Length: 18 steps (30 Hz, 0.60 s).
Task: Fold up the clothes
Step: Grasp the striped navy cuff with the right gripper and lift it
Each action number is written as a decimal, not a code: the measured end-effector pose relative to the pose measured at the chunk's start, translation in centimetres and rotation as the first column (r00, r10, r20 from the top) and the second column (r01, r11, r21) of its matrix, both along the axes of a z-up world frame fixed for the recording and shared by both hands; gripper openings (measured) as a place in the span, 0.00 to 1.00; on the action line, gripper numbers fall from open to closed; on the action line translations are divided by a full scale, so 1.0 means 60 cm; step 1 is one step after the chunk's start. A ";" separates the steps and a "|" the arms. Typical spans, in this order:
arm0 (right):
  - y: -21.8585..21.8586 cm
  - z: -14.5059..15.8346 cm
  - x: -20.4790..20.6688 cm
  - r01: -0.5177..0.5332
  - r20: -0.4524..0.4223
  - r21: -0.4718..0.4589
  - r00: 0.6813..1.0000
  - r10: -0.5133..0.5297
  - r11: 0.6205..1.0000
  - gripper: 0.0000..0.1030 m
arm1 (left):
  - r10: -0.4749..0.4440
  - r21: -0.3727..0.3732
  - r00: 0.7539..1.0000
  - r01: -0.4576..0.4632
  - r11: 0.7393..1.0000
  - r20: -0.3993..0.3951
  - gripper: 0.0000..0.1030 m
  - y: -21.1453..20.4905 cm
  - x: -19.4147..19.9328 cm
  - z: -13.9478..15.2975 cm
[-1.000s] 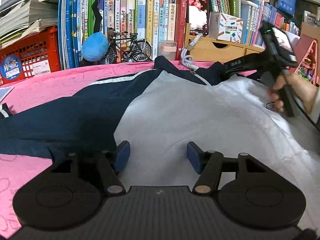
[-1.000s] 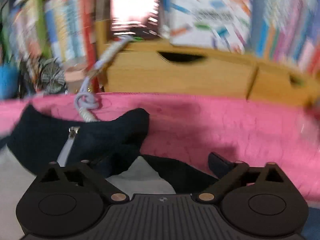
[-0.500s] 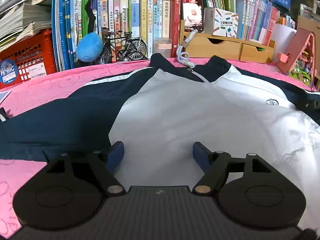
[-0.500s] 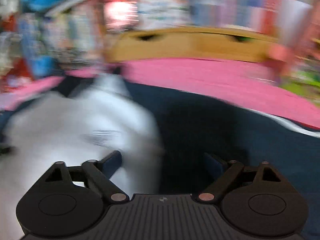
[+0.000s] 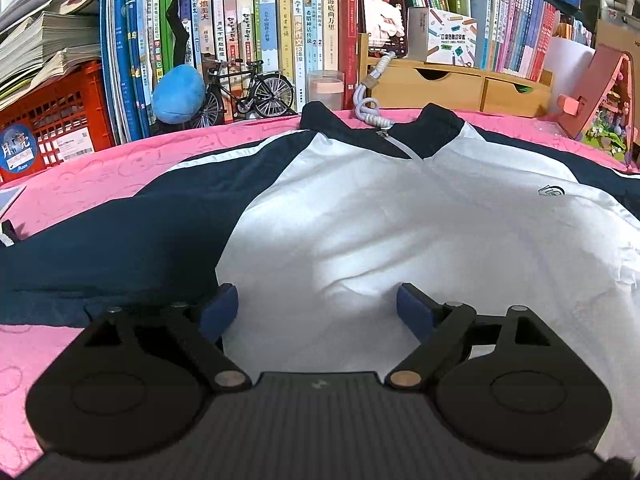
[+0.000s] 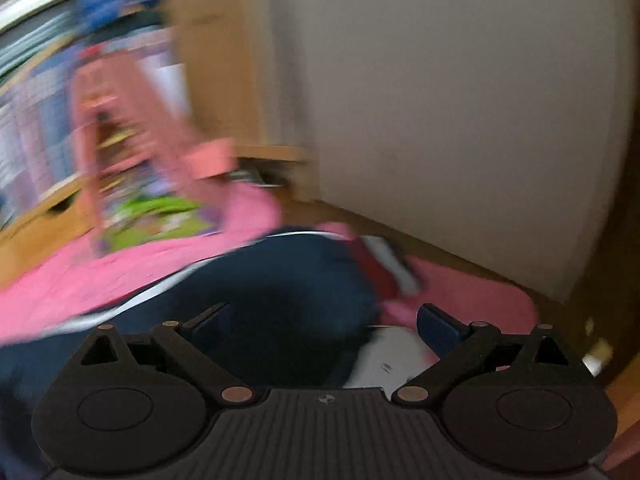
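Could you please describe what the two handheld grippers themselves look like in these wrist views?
Both look alike. The left gripper has a black ribbed body bearing a small logo, two round black side housings, angled black linkage arms with copper-coloured pivot pins, and dark blue finger pads. The right gripper matches, blue pads included. No cables, sleeves or hands show.

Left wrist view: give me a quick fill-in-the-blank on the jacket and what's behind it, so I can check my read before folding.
1. The jacket has a white body and ____ sleeves.
2. It lies on a ____ cloth.
3. The model bicycle stands beside a ____ plush ball.
4. The left gripper has its jaws ____ over the white fabric.

Missing words: navy; pink; blue; open
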State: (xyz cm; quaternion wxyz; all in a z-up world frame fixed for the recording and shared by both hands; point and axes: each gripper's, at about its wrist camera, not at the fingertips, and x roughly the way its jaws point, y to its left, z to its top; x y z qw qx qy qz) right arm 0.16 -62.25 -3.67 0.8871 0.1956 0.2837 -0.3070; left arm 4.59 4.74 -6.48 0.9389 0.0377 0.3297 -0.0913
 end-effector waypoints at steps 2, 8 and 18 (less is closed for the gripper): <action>-0.036 -0.017 0.003 0.051 -0.023 0.071 0.999 -0.049 0.996 1.00 | -0.001 0.000 1.000 0.001 1.000 -0.001 0.86 0.000 0.000 0.000; -0.040 -0.020 0.035 0.020 -0.001 0.120 1.000 -0.020 0.993 0.39 | -0.005 -0.002 1.000 0.005 1.000 -0.002 0.87 0.001 0.001 -0.001; 0.260 0.139 0.071 -0.585 0.265 -0.063 0.771 0.579 0.809 0.14 | -0.010 -0.008 1.000 0.010 1.000 -0.005 0.88 0.001 0.002 -0.001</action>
